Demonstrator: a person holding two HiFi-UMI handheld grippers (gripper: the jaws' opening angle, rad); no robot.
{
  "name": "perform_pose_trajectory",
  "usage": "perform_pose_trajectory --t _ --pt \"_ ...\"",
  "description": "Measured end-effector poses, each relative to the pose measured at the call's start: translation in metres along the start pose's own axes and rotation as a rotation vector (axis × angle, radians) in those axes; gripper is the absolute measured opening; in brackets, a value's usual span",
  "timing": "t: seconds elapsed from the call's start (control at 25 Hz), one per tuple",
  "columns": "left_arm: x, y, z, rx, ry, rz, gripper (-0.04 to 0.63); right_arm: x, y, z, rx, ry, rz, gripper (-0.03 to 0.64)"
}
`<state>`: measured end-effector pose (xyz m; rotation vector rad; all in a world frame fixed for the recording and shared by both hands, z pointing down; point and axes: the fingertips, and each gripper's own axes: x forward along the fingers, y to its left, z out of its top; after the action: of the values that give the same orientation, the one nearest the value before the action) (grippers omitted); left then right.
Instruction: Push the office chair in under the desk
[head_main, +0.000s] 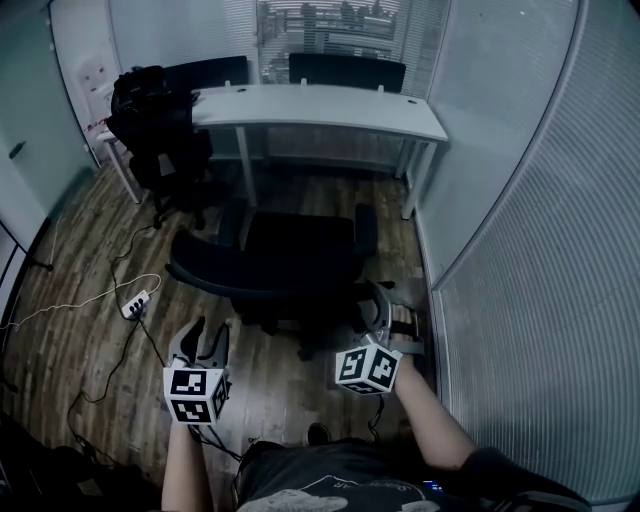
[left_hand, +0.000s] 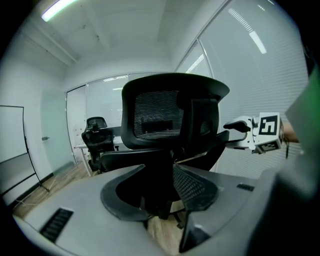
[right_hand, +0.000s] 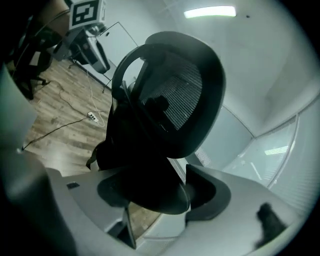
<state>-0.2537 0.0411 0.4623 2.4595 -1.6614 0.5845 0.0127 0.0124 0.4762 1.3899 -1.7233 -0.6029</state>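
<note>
Office chair (head_main: 290, 265) sitting on wood floor (head_main: 90, 340) short of white desk (head_main: 320, 108), glass walls (head_main: 520, 150) enclosing rm, cables (head_main: 95, 300) trailing, L gripper (head_main: 205, 338) & R gripper (head_main: 385, 310) hanging open, gripping nothing.

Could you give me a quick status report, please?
Left gripper, right gripper: jaws open, behind office chair. Chair short of white desk, not under. Power strip off to left.

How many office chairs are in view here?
2: one chair mid-floor, away from the desk; a second chair at the desk's left end. Two dark shapes behind the desk may be more; cannot tell.
</note>
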Motion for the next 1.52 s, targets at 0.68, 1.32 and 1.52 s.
perform_pose_trajectory --t 0.68,1.32,1.52 --pt "0.047 0.074 0.014 0.429 0.012 -0.014 0.307 0.035 0.005 0.005 -0.117 0.16 -0.053 0.27" --pt "0.126 0.101 0.001 0.949 0.083 -0.066 0.313 0.039 0.008 -0.003 -0.068 0.353 -0.058 0.27" --pt "0.131 0.103 0.004 0.975 0.09 -0.1 0.298 0.038 0.008 -0.002 -0.057 0.391 -0.075 0.27"
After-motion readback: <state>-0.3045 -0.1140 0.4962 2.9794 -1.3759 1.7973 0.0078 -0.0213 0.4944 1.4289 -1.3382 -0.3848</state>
